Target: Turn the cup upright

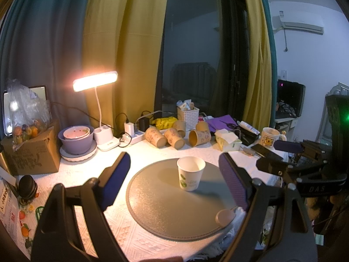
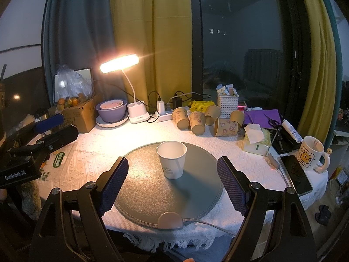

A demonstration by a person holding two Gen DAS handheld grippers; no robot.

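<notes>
A white paper cup (image 1: 190, 173) with a green print stands upright, mouth up, on a round grey mat (image 1: 174, 205). It also shows in the right wrist view (image 2: 172, 159) on the mat (image 2: 152, 192). My left gripper (image 1: 174, 179) is open and empty, its blue-padded fingers wide apart, with the cup ahead between them. My right gripper (image 2: 172, 183) is open and empty, just short of the cup. The right gripper also shows at the right of the left wrist view (image 1: 281, 155), and the left gripper at the left of the right wrist view (image 2: 54, 128).
Several brown paper cups (image 2: 197, 120) lie tipped behind the mat. A lit desk lamp (image 2: 135, 100), purple bowl (image 2: 111, 110), cardboard box (image 2: 80, 115), white basket (image 2: 228, 104), tissue pack (image 2: 257, 139), bear mug (image 2: 310, 154) and phone (image 2: 296, 174) ring the table. The front edge is near.
</notes>
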